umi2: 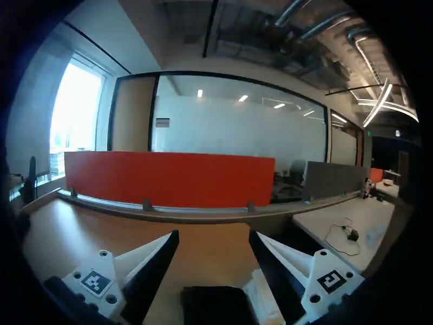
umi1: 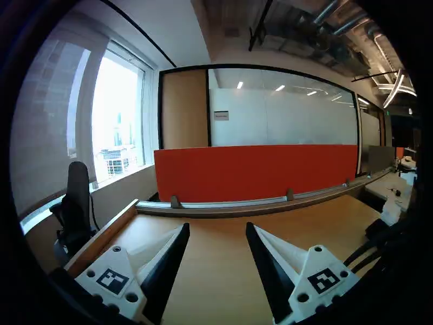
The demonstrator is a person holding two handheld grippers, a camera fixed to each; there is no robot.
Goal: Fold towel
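Two grippers in your hands. Left gripper (umi1: 217,226): fingers apart, above the wooden desk (umi1: 216,281). Right gripper (umi2: 214,233): fingers apart. Towel (umi2: 216,304): dark, flat on the desk, low between your right fingers, touching neither; pale cloth (umi2: 266,297) just beside it.

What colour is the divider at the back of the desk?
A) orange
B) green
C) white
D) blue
A: the divider standing along the far edge of the wooden desk is plainly orange in both gripper views.
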